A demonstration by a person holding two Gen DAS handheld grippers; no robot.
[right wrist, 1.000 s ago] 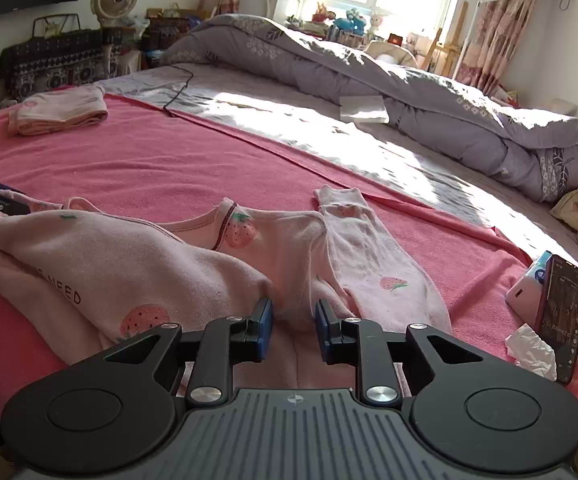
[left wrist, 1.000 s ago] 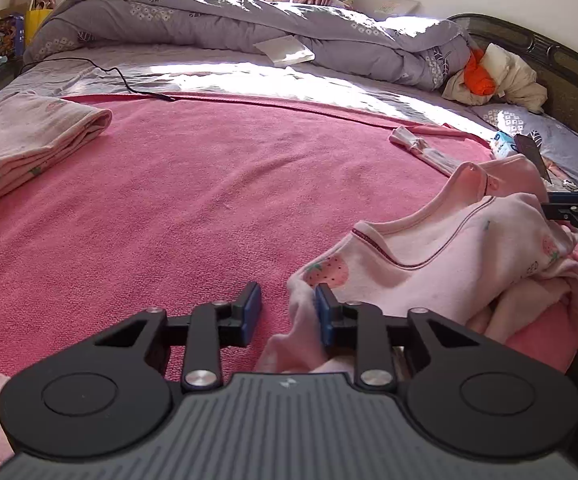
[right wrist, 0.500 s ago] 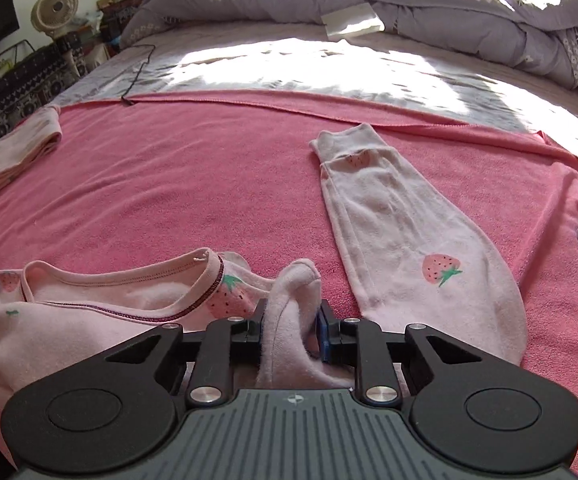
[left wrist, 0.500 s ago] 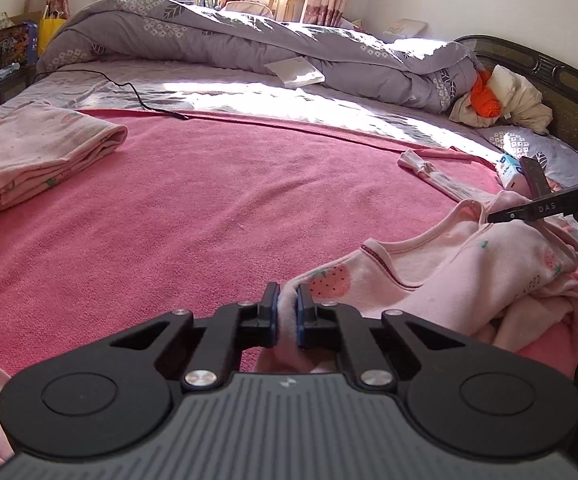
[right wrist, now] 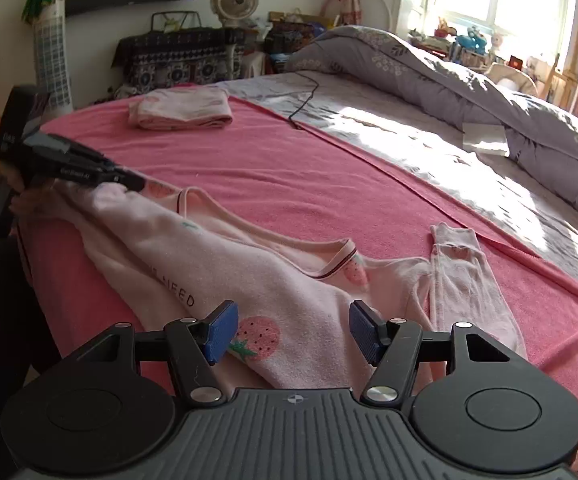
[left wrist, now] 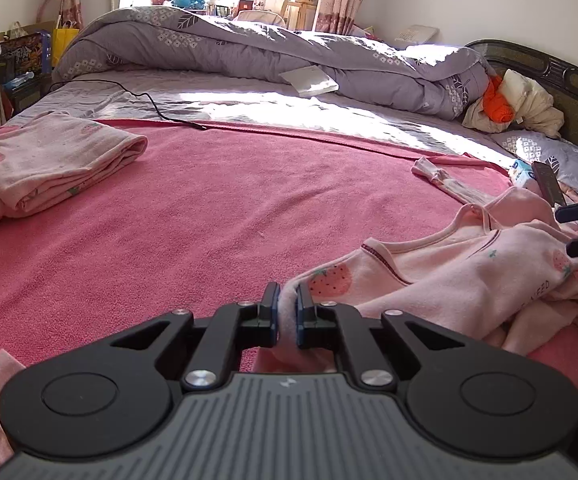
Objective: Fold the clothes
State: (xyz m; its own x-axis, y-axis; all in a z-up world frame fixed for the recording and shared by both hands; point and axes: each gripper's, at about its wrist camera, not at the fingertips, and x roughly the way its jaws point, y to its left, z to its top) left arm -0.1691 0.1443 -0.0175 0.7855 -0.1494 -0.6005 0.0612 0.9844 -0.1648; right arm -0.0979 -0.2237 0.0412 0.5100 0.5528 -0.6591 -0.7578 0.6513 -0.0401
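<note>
Pink strawberry top (right wrist: 249, 276) lies crumpled along the near edge of the pink blanket (left wrist: 209, 216), neckline facing up, one sleeve (right wrist: 465, 280) trailing off toward the grey bedding.

Left gripper (left wrist: 287, 314): jaws pinched together on a fold of the top's edge, fabric squeezed between the blue pads. In the right wrist view the same gripper shows at the far left end of the garment, a hand behind it.

Right gripper (right wrist: 291, 334): jaws apart and opening, nothing clamped. Top passes under the gap, strawberry print just beside the left pad; pads do not press on it.

Step, as judged: spreading the top flat before any fold. One end is secured, the other is not gripped. No fold made on this garment yet; body bunched and twisted.

Next move likely calls for the right gripper to pick a fresh hold, probably hem or shoulder on its side, close on a single layer, then pull away from the left to tension and flatten the cloth. Risk: grabbing two layers, or dragging the sleeve under.

Folded pink garment (left wrist: 49, 164) sits well apart at the blanket's far corner, apparently done. Phone (left wrist: 547, 184) stands propped near the right blanket edge.
</note>
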